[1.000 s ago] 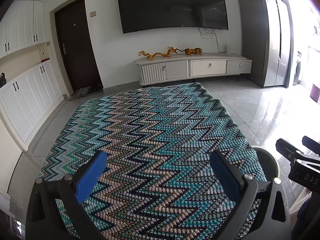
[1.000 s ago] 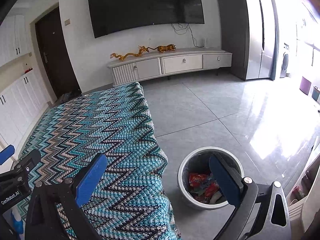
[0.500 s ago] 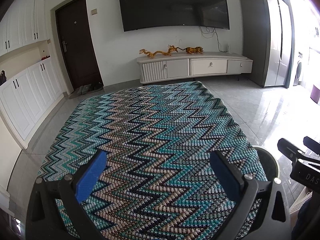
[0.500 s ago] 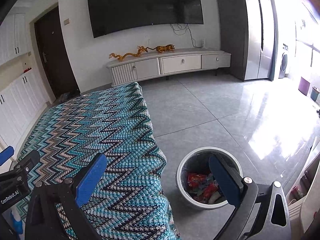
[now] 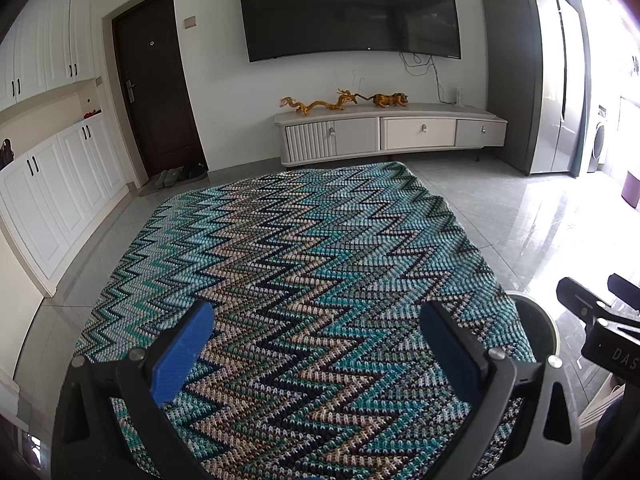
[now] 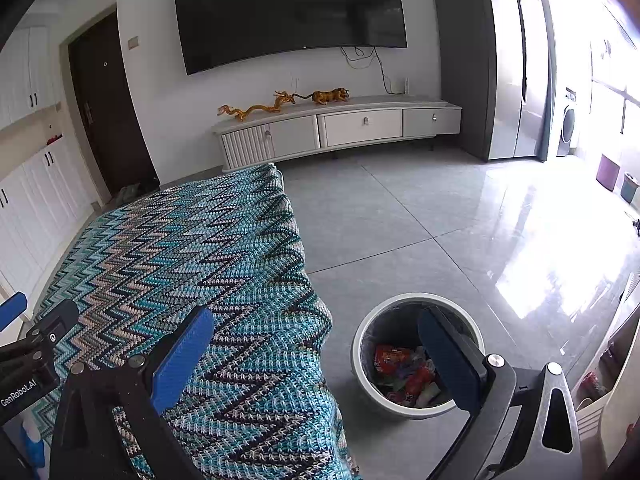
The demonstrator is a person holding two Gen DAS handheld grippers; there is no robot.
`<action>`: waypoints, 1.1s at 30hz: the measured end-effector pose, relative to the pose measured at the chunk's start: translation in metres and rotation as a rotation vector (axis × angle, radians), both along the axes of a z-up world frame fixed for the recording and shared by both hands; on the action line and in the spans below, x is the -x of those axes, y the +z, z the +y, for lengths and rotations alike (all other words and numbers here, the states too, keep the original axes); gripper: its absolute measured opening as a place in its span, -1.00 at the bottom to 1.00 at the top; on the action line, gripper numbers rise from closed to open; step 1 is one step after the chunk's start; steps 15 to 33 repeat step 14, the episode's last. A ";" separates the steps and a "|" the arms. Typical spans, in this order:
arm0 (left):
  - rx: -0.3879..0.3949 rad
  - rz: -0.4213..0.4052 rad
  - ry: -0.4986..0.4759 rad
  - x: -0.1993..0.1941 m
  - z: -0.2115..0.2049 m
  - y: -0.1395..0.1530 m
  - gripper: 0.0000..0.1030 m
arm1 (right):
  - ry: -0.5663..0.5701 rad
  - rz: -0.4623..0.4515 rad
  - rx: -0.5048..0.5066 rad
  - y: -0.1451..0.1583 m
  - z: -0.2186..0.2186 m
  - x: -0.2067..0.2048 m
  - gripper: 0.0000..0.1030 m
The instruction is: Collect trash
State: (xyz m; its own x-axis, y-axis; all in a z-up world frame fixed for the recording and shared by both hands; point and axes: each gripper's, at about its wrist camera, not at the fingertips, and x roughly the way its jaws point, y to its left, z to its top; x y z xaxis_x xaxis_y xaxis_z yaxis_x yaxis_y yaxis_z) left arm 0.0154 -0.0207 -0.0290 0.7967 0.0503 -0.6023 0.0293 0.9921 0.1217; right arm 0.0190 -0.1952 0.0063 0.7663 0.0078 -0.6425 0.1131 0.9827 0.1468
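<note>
A round white trash bin (image 6: 362, 364) stands on the floor to the right of the table; several red and mixed wrappers (image 6: 394, 362) lie inside it. Its rim also shows in the left wrist view (image 5: 538, 316). My right gripper (image 6: 318, 354) is open and empty, held above the table's right edge and the bin. My left gripper (image 5: 318, 350) is open and empty above the zigzag blue table cloth (image 5: 304, 264). No trash shows on the cloth.
A white TV cabinet (image 5: 392, 132) with golden figurines stands at the far wall under a large TV. A grey fridge (image 6: 508, 68) stands at the right. White cupboards (image 5: 48, 184) line the left wall. The other gripper shows at each view's edge.
Both views have shifted only slightly. Both grippers stay open and empty.
</note>
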 end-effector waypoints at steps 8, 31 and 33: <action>0.001 0.000 -0.001 0.000 0.000 0.000 1.00 | -0.005 -0.002 0.002 0.000 -0.001 0.001 1.00; 0.008 0.004 -0.001 0.001 -0.001 -0.001 1.00 | -0.009 -0.001 0.007 0.002 -0.001 0.001 1.00; 0.008 0.004 -0.001 0.001 -0.001 -0.001 1.00 | -0.009 -0.001 0.007 0.002 -0.001 0.001 1.00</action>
